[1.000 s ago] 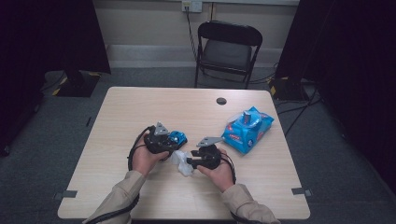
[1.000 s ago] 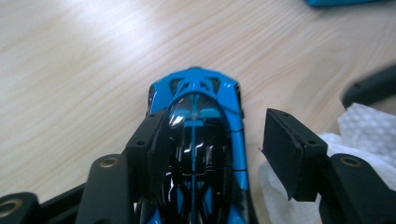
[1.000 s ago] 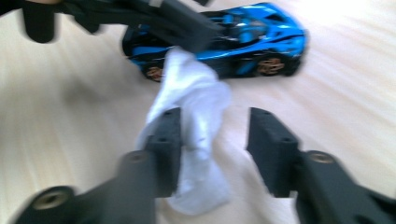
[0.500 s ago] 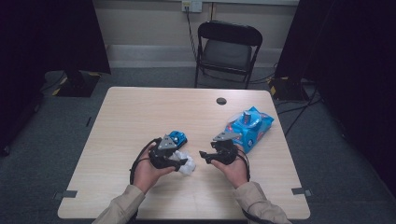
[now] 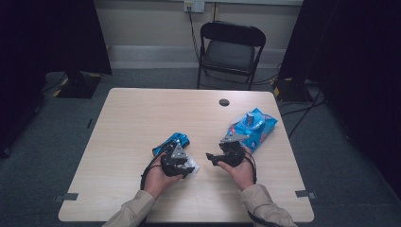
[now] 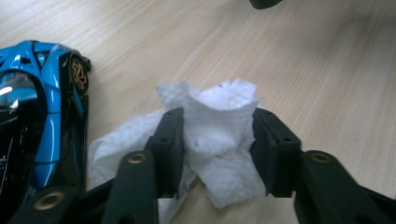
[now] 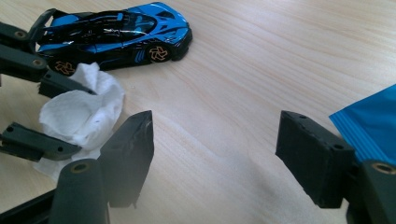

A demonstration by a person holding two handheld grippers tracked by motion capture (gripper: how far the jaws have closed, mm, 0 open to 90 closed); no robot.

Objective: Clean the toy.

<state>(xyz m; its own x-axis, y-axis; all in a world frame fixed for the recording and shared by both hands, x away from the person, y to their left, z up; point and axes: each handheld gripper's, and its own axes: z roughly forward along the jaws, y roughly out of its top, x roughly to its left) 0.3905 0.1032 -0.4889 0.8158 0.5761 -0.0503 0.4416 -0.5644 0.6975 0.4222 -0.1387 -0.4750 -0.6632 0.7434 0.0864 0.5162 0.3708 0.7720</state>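
tissue is now clamped between the jaws of the left gripper, a crumpled white wad pinched near the middle of the left gripper view and resting on the table. those jaws have just been closing, and the wad sits squeezed between the pads. a second ago both grippers met over the tissue at the lower middle of the high view; now the right gripper has drawn off toward the right, its jaws have just been opening, and they stand apart with nothing between them, only bare wood in the right gripper view. so the tissue has passed to the left hand alone. the blue toy car lies just above and left of the left gripper in the high view, close beside the tissue but not held. the blue wipes pack lies at the right, just beyond the right gripper. my reading is that wiping the car comes next, with the free right gripper ready to steady it.
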